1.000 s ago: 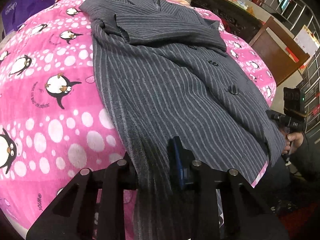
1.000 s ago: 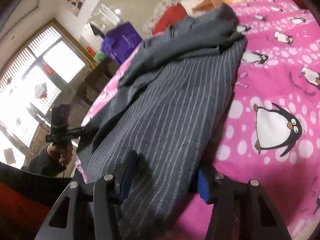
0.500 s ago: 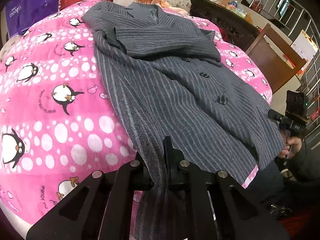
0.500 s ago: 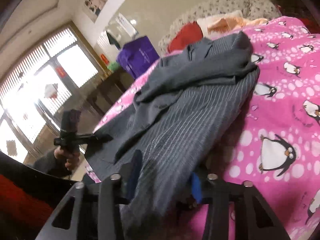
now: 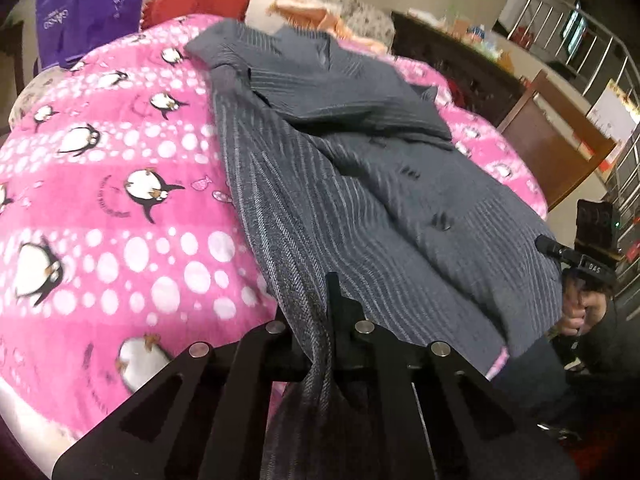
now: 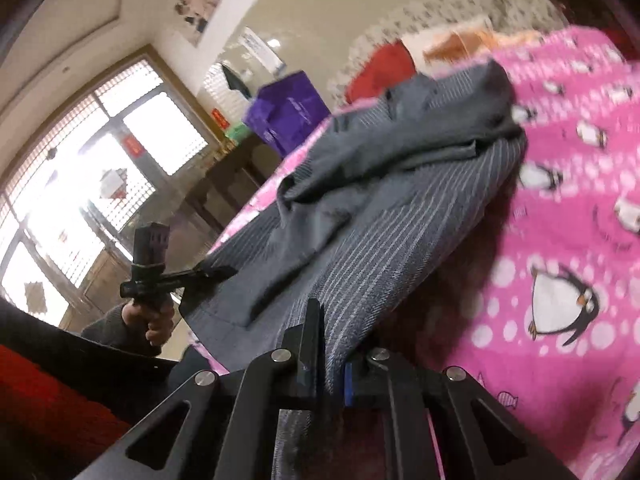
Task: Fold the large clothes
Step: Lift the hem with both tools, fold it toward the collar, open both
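Note:
A grey pinstriped coat (image 5: 360, 184) lies front up on a pink penguin blanket (image 5: 120, 200), collar at the far end. My left gripper (image 5: 316, 308) is closing tight on a bunched fold of the near hem, and its pads press the cloth. The right wrist view shows the same coat (image 6: 380, 220), with my right gripper (image 6: 330, 344) closing down on the hem's other corner, cloth pinched between its pads. Each gripper appears in the other's view, held by a hand at the hem: the right gripper (image 5: 548, 246) and the left gripper (image 6: 216, 271).
A purple bag (image 5: 80, 8), a red pillow (image 5: 200, 0) and orange cloth (image 5: 312, 12) lie past the collar. A dark cabinet (image 5: 460, 64), a wooden chair (image 5: 552, 148) and a metal railing (image 5: 592, 52) stand to the right. A large window (image 6: 80, 180) is on the left.
Both grippers went from open around the hem to shut on it. Both rose a little, so the near edge of the coat now hangs lifted off the blanket.

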Demonstrator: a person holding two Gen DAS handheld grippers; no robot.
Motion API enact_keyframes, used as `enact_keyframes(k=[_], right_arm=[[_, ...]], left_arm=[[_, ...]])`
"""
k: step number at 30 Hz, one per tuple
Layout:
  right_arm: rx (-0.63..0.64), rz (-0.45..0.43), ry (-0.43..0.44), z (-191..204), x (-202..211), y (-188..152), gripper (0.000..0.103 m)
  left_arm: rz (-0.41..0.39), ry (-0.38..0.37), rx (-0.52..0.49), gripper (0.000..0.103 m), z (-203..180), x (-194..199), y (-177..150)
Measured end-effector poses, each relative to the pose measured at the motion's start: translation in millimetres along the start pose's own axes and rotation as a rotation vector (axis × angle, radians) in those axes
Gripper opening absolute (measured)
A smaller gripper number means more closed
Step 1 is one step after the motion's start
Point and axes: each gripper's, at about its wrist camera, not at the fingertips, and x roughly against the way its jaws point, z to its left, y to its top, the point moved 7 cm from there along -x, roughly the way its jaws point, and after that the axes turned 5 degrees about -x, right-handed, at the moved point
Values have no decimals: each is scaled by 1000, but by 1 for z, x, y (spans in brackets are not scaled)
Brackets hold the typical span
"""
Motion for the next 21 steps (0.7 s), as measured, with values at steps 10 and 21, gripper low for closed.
enact_keyframes(k=[10,21], right_arm=[[-1,-39,97,55,72,-29,8],[-70,-191,71,19,61,107,8]], left_arm=[[-25,-158,77,4,-33,79,-43],[-277,-104,305,4,4,76,83]])
